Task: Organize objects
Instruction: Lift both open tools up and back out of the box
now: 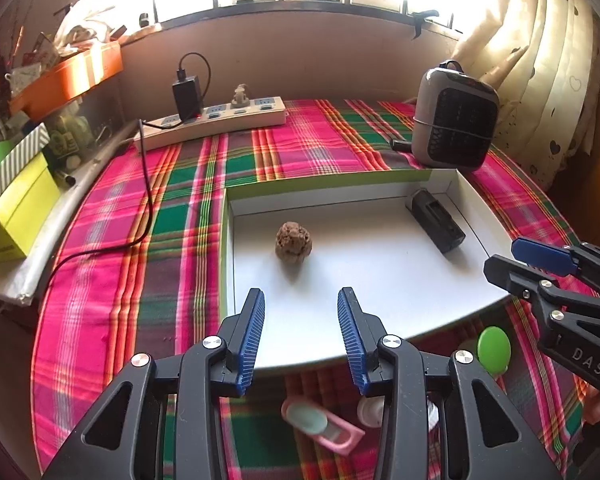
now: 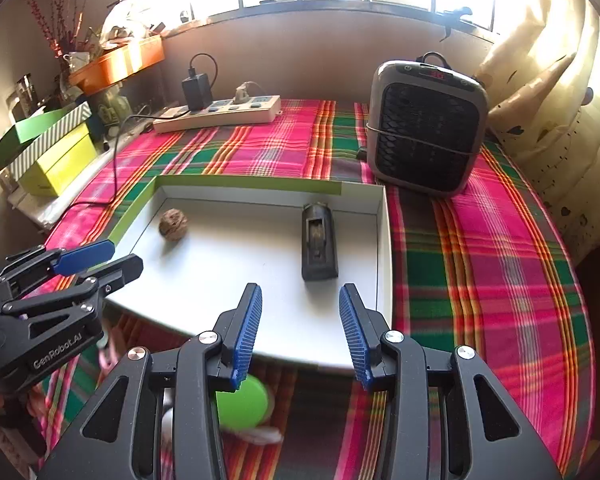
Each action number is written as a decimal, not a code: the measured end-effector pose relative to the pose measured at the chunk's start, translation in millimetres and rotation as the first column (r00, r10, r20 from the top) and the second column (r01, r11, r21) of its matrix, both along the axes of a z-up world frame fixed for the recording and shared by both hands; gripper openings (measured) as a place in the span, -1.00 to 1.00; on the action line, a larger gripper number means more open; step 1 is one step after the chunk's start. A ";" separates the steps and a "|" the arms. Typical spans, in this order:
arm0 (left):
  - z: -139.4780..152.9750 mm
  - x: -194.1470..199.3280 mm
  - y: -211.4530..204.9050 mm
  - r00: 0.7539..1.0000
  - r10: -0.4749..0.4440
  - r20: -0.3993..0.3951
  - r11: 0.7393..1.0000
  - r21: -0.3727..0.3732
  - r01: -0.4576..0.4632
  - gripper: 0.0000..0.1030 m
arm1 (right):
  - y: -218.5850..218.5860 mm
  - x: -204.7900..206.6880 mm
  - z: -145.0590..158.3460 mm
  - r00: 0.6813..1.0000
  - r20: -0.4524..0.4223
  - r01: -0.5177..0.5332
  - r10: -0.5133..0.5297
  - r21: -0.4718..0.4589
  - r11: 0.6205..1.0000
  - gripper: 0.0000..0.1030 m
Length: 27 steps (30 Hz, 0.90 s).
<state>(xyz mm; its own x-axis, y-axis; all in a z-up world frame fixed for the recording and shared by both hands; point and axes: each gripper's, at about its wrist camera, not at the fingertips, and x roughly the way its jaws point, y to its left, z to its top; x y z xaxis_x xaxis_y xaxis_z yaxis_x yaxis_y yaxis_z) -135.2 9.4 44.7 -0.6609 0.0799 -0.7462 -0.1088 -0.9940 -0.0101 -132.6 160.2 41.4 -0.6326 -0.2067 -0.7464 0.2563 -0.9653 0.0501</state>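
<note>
Hovering over the near edge of the white tray (image 1: 472,216), the left gripper (image 1: 301,334) has its jaws apart with nothing between them; the right gripper (image 2: 300,334), likewise above the tray's near edge, also has its jaws apart and empty. Inside the tray, a brown walnut (image 1: 293,243) lies towards the left wall, and a dark rectangular case (image 2: 319,245) lies near the right wall, well apart from the walnut. Outside the tray, just before its near edge, a green disc (image 2: 242,402) and a pink item (image 1: 324,426) rest on the plaid cloth (image 2: 480,280) covering the tabletop. Beyond the tray's far wall stand a grey heater (image 2: 426,128) and a white power strip (image 1: 216,122).
</note>
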 end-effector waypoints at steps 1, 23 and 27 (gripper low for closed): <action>0.0 3.3 -1.4 1.000 0.004 0.000 1.000 0.003 -0.004 -0.29 | -0.2 4.4 1.0 1.000 -0.004 -0.005 0.005 -0.001 1.000 -0.19; -10.0 71.4 -22.1 1.000 0.030 0.001 0.996 0.078 -0.030 -0.22 | -2.9 94.8 -13.2 0.990 -0.006 -0.140 0.140 -0.062 0.988 -0.19; -14.2 78.3 -20.8 1.000 0.018 0.012 0.996 0.082 -0.019 -0.21 | -8.4 107.6 -16.3 0.984 -0.011 -0.178 0.177 -0.077 0.981 -0.19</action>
<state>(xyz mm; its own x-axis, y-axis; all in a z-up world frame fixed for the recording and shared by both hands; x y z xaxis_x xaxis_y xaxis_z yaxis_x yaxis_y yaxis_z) -56.9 -11.4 30.5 -0.6543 0.1286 -0.7452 -0.0896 -0.9917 -0.0925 -25.0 151.8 25.1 -0.5834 -0.3729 -0.7216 0.4234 -0.8977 0.1216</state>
